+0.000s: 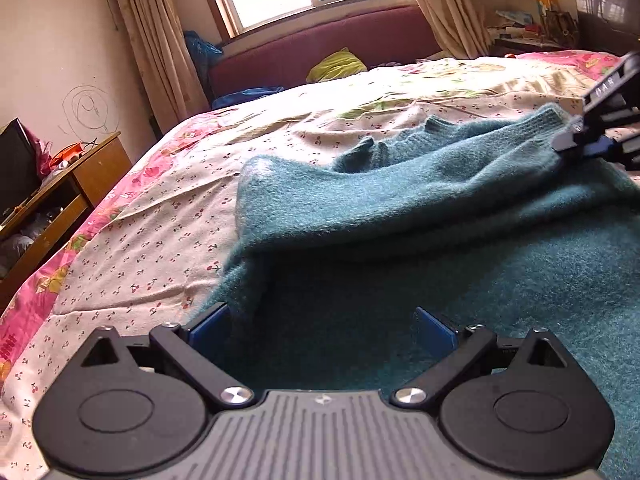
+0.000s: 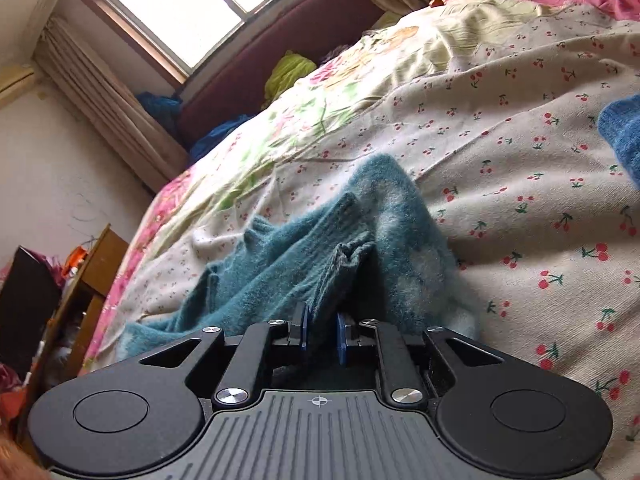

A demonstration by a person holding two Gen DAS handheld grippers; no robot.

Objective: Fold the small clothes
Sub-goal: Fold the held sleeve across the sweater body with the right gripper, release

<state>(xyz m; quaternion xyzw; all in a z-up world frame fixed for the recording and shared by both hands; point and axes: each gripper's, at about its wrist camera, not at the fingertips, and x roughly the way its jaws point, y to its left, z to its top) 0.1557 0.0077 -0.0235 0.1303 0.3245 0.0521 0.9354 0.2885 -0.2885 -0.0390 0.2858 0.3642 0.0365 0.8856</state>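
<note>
Spread wide, the left tongs (image 1: 322,330) are seen low over the near part of a teal knitted sweater (image 1: 400,208), nothing gripped between them. Farther right, the sweater's ribbed cuff (image 2: 344,264) is caught between the narrowly parted right tongs (image 2: 322,334); whether it is pinched cannot be told. Beneath it, a cherry-print bedsheet (image 1: 168,216) is spread across the bed.

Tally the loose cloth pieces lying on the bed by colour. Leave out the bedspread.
Teal: 1, the teal sweater
Yellow-green: 1, the yellow-green cloth against the headboard
Blue: 2, the blue knit piece and the blue bundle at the headboard's left end
Total: 4
Not counted: the blue thing by the curtain, which is off the bed.
</note>
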